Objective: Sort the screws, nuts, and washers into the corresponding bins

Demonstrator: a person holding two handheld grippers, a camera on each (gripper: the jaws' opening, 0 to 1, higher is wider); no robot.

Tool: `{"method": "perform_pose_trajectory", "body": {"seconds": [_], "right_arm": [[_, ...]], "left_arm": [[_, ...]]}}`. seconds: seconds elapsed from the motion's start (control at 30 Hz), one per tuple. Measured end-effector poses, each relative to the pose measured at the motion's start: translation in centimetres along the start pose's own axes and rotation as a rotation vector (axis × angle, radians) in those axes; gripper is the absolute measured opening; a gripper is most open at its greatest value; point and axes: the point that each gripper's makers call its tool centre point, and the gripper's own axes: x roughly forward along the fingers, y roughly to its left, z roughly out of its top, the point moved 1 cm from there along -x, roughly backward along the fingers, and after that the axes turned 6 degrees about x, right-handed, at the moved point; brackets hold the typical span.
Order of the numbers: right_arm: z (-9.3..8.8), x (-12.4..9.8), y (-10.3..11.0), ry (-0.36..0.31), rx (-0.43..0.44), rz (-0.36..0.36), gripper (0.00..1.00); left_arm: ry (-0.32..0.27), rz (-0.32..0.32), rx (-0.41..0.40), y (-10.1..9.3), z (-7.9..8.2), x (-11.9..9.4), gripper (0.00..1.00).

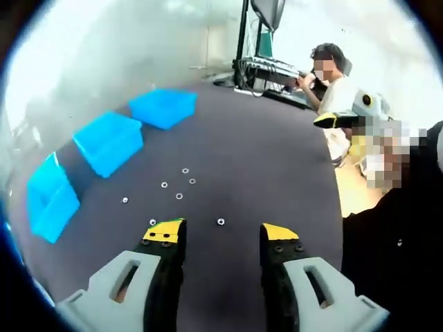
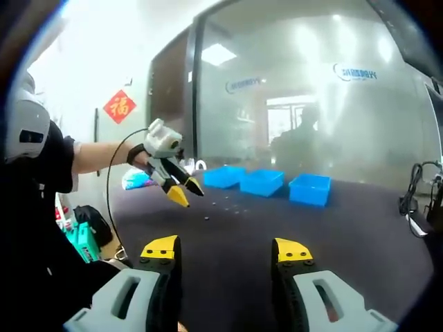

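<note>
Both tools gape apart, empty: left tool [image 1: 220,232], right tool [image 2: 227,250]. Small washers [image 1: 178,196] lie scattered mid-frame on the dark table [image 1: 263,159], near blue bins [image 1: 109,142]; probably light, hard, slippery, so pinch across the rim.

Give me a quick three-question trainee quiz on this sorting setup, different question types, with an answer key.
1. True or false: a small silver washer lies on the dark table just ahead of the left gripper.
2. How many blue plastic bins stand on the table? A) two B) three C) five
3. Fill in: both the left gripper and the right gripper are ____ and hold nothing.

Key: 1 true; 2 B; 3 open
</note>
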Motion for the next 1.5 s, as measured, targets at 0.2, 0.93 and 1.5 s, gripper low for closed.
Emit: {"method": "perform_pose_trajectory", "body": {"seconds": [0.2,0.93,1.5], "right_arm": [[-0.1,-0.2,-0.1,-0.002,0.004,-0.003,0.48],[-0.5,-0.4,-0.3,-0.009,0.025,-0.009,0.48],[-0.5,-0.4,-0.2,-0.013,0.025,-0.006,0.48]], "left_arm": [[0.059,-0.003,0.004,0.4,-0.5,1.9,0.40],[0.128,-0.007,0.008,1.1,-1.8,4.4,0.18],[0.140,-0.015,0.051,0.2,-2.0,4.5,0.06]]}}
